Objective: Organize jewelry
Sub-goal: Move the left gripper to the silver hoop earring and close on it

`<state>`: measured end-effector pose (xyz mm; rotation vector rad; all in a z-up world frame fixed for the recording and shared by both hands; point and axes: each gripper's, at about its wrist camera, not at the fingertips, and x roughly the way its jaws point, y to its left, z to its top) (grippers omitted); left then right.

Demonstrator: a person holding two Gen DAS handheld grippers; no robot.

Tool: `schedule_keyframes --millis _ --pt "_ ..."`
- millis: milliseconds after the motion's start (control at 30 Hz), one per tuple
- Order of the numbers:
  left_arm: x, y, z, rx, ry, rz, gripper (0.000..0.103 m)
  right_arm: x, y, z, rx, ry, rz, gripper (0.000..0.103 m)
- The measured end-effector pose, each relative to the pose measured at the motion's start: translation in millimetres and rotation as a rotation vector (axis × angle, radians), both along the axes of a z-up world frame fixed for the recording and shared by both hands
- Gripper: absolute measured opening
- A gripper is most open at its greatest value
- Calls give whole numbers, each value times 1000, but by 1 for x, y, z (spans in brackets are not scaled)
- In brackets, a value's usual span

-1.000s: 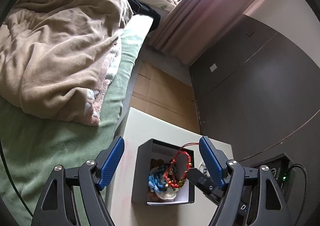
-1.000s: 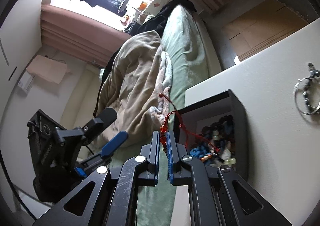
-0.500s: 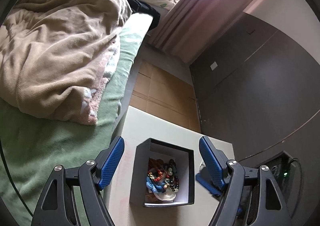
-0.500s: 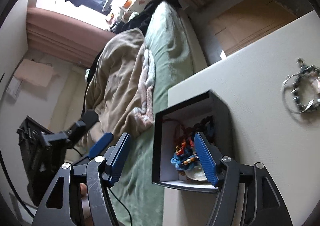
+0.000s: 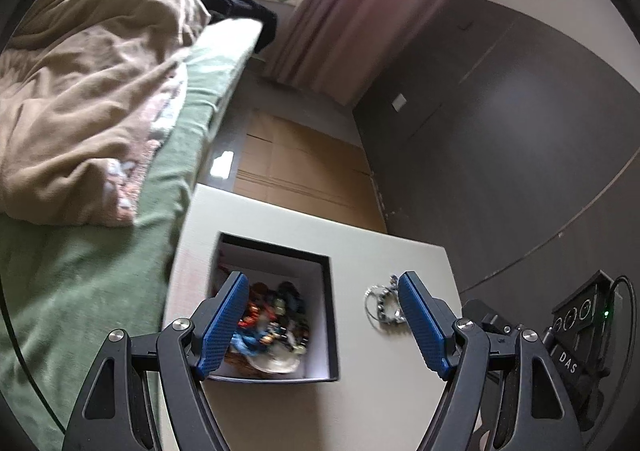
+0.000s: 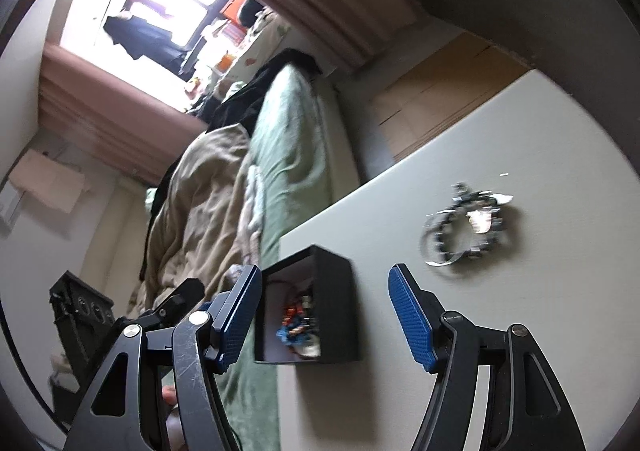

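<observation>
Most pieces lay in our black box (image 5: pixel 276 315) at the tabletop's (image 5: pixel 384 403) bed-side edge; the silver bracelet (image 6: pixel 464 227) remained out, with both the left gripper (image 5: pixel 320 327) and the right gripper (image 6: pixel 324 315) wide open, empty.

Your desk (image 5: pixel 372 403) reads smooth, matt, off-white. The box (image 5: pixel 331 315) has matt black card walls and a white paper lining. The beads (image 5: pixel 276 315) inside look glossy. The bracelet (image 6: pixel 466 225) beside it is shiny metal. Your left claw (image 5: pixel 320 325) and right claw (image 6: pixel 324 317) have textured blue rubbery pads on matt black plastic, with bright metal screws. The blanket (image 5: pixel 80 91) is soft beige cloth.
</observation>
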<state>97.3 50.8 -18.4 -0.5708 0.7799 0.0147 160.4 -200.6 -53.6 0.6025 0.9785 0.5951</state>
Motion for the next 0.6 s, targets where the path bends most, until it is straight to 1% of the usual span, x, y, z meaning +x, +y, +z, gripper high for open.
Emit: schedule_keyframes --millis 133,200,400,500,600 --pt "2 -19 -2 24 3 -35 78 -1 -17 2 -20 -1 -21 66" --pt "2 -32 -4 52 7 -60 78 0 -24 2 -30 5 -28 67" --pt "6 -58 -7 108 5 -102 78 8 -48 -1 -54 46 -74 66" --pt "20 -73 -15 98 72 -118 78 12 -60 -4 -64 76 -99 66" --pt "29 -85 -20 88 120 -126 78 13 -69 -8 -79 97 -102 66"
